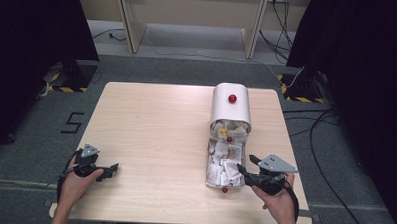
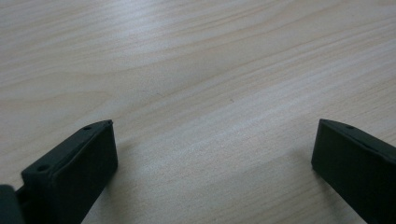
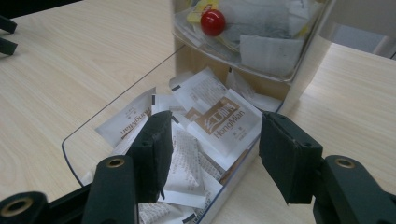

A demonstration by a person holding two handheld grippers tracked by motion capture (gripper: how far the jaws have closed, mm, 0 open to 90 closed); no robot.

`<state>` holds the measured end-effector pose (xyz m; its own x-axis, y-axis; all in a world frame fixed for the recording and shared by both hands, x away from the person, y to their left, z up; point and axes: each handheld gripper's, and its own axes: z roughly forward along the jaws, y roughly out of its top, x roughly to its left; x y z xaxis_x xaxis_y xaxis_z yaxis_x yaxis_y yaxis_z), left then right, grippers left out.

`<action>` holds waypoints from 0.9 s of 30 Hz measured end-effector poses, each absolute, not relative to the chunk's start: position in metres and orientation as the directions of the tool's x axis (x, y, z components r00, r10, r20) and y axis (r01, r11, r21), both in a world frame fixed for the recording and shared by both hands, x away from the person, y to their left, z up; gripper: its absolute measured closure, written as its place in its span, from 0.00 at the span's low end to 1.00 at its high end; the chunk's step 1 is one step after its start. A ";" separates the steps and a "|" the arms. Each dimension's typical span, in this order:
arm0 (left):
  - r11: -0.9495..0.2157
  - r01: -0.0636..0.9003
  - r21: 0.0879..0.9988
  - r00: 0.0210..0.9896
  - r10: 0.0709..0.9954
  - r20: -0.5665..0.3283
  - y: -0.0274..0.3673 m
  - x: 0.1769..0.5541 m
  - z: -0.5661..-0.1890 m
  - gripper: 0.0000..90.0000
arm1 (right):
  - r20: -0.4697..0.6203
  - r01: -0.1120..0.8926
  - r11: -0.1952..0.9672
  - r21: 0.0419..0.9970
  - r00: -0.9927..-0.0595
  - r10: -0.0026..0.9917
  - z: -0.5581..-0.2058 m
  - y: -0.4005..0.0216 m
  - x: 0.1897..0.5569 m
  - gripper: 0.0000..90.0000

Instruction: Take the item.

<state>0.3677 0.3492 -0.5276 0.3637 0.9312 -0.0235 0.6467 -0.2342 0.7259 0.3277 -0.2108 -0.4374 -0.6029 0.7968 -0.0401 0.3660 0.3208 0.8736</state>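
A white, round-topped drawer box (image 1: 230, 109) stands on the wooden table (image 1: 155, 135) right of centre. Its clear lower drawer (image 1: 209, 165) is pulled out toward me and holds several white and brown tea sachets (image 3: 223, 122). A second clear drawer (image 3: 261, 42) above it has a red knob (image 3: 213, 22). My right gripper (image 1: 246, 164) (image 3: 217, 140) is open at the drawer's front right corner; one jaw is over the sachets and the other is outside the drawer wall. My left gripper (image 1: 113, 170) (image 2: 216, 126) rests open on bare wood at the front left.
The box's top carries a red knob (image 1: 232, 98), and another red knob (image 1: 225, 190) marks the pulled-out drawer's front. Grey carpet, cables (image 1: 316, 131) and dark curtains surround the table. Bare tabletop stretches between the two grippers.
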 end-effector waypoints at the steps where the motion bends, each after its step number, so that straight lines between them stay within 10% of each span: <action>1: -0.234 0.647 0.726 0.364 0.931 -0.024 0.349 0.368 -0.528 0.00 | -0.038 0.365 0.320 0.874 -0.605 0.795 -0.437 -0.210 0.328 0.50; 27: -0.234 0.647 0.726 0.364 0.931 -0.024 0.349 0.368 -0.528 0.00 | -0.013 0.373 0.334 0.866 -0.651 0.759 -0.446 -0.195 0.333 0.52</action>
<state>0.3678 0.3492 -0.5276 0.3635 0.9313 -0.0237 0.6466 -0.2339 0.7261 0.3329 -0.1949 -0.4456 -0.6508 0.7592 -0.0125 0.3731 0.3341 0.8656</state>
